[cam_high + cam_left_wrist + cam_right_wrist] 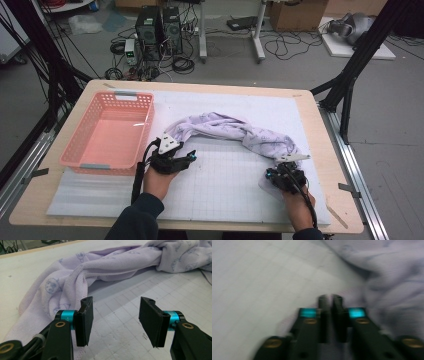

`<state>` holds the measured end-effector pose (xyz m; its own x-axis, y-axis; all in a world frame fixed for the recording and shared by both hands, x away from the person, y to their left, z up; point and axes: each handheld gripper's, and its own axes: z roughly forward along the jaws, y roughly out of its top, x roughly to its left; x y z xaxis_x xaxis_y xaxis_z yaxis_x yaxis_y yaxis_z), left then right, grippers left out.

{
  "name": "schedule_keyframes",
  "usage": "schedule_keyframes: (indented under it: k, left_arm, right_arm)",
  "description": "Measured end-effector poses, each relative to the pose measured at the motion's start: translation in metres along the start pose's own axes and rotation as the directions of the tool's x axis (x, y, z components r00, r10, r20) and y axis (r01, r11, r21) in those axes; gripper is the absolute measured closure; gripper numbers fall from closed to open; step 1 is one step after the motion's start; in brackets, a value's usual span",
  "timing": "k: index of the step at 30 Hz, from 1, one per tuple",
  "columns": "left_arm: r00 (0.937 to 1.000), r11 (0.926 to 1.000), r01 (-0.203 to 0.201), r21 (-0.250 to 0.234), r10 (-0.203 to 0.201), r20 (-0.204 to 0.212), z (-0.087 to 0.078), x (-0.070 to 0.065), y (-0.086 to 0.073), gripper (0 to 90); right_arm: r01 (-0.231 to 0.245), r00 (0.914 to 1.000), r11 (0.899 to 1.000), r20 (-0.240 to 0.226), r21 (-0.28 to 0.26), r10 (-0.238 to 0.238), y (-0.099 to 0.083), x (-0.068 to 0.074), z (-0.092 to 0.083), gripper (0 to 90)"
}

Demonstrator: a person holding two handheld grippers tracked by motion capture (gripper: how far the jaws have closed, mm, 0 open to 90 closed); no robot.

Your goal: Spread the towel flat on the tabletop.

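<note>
A lavender printed towel (pixel 235 131) lies bunched in an arc across the white grid mat (pixel 220 185). My left gripper (pixel 186 154) sits low at the towel's left end. In the left gripper view its jaws stand open (pixel 115 320) over bare mat, and the towel (pixel 75 282) lies just beside the left jaw and stretches ahead. My right gripper (pixel 274 173) is at the towel's right end near the front right of the mat. The right gripper view is blurred: the jaws (pixel 331 315) are pressed together, with lavender cloth (pixel 392 280) around and under them.
A pink plastic basket (pixel 145 131) stands at the mat's left side, close to my left gripper. The wooden table edge (pixel 320 125) runs close on the right. Black frame poles stand at both sides, and cables and computers lie on the floor beyond.
</note>
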<state>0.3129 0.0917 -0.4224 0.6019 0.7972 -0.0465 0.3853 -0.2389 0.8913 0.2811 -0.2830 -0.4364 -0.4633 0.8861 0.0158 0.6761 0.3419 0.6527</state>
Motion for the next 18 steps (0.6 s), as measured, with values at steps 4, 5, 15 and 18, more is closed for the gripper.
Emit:
schedule_keyframes:
  k: [4,5,15,18]
  left_arm:
    - [1.0000,1.0000,0.006,0.003,-0.006,-0.003,-0.002,0.004,-0.002,45.9]
    - [0.9999,0.9999,0.011,-0.001,-0.011,-0.005,-0.003,0.005,-0.002,45.9]
    - [0.9989,0.9993,0.036,-0.006,-0.036,-0.030,-0.017,0.021,-0.004,46.1]
    - [0.9989,0.9989,0.046,0.007,-0.046,0.005,-0.013,0.019,-0.006,46.8]
  right_arm:
    - [0.062,0.9863,0.998,-0.153,-0.013,-0.063,0.001,0.016,0.002,88.6]
    - [0.099,0.9765,0.995,-0.190,-0.025,-0.102,0.003,0.027,0.003,88.6]
    - [0.330,0.8124,0.922,-0.436,-0.202,-0.387,0.015,0.119,0.006,86.0]
    - [0.294,0.8294,0.927,-0.420,-0.232,-0.368,0.015,0.110,-0.002,68.1]
